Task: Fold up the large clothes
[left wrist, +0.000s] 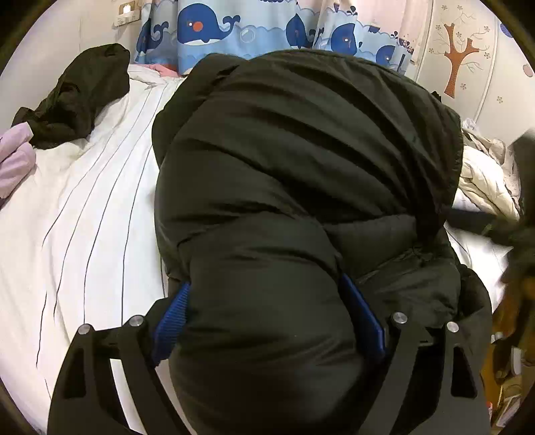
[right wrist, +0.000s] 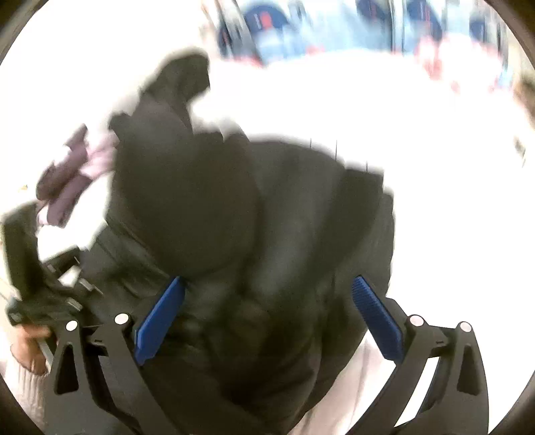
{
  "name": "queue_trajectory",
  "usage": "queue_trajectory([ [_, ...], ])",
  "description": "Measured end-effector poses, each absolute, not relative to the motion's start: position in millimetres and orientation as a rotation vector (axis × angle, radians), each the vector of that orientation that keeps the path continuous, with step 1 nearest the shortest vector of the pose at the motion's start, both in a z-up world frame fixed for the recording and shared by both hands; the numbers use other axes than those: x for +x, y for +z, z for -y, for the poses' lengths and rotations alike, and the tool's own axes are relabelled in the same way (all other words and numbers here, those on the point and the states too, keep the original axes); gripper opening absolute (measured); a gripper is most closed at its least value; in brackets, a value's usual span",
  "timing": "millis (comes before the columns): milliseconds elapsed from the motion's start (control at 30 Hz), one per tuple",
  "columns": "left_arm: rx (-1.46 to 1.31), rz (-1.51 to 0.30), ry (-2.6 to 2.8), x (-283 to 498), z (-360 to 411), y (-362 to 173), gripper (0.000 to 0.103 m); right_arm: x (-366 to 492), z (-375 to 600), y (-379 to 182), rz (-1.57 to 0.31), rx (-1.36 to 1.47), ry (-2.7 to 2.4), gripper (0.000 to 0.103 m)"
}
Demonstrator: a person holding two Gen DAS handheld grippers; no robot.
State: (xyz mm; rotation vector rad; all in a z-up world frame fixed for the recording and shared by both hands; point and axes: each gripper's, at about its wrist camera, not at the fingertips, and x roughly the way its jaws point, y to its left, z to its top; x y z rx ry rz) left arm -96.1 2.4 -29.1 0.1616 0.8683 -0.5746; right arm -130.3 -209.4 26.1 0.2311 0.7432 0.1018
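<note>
A large black puffer jacket [left wrist: 301, 160] lies folded on the white striped bed sheet [left wrist: 83, 207]. My left gripper [left wrist: 267, 318] is closed around a thick fold of the jacket, its blue pads pressed into both sides of the bulge. In the blurred right wrist view the same jacket [right wrist: 250, 217] fills the middle. My right gripper [right wrist: 267, 318] is wide open above it, with blue pads [right wrist: 160, 321] apart and nothing held. The left gripper and the hand that holds it [right wrist: 33, 301] show at the left edge of that view.
Another black garment [left wrist: 80, 97] and a lilac garment [left wrist: 13, 160] lie at the bed's far left. A cream quilt [left wrist: 485, 180] is bunched at the right. A whale-print curtain [left wrist: 250, 30] hangs behind the bed. Cluttered items [left wrist: 511, 368] sit at the lower right.
</note>
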Motion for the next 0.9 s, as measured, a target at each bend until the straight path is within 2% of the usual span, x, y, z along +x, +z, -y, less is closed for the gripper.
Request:
queue_trajectory([
  [100,0.183,-0.858,-0.573,-96,3,-26,0.083,-122,182,72,-0.599,0.106,0.064,0.097],
  [167,0.179,-0.861,-0.575,-95,2,-26,0.083,-94,168,78,-0.621,0.037,0.043,0.097],
  [233,0.164,-0.864,-0.581,-94,-8,-20,0.083,-61,174,57,-0.691,0.017,-0.038,0.097],
  [333,0.140,-0.855,-0.627,-95,-11,-16,0.086,-41,228,-5,-0.811,0.332,-0.043,0.097],
  [433,0.168,-0.861,-0.672,-99,4,-26,0.090,-50,243,-49,-0.847,0.423,-0.048,0.097],
  [567,0.197,-0.868,-0.675,-105,13,-23,0.091,-56,254,-45,-0.882,0.454,-0.057,0.097],
  [733,-0.064,-0.851,-0.683,-82,-39,3,0.091,-73,257,-41,-0.891,0.455,-0.046,0.097],
  [900,-0.127,-0.999,-0.673,-59,-33,-46,0.091,-68,260,-58,-0.858,0.522,-0.048,0.097],
])
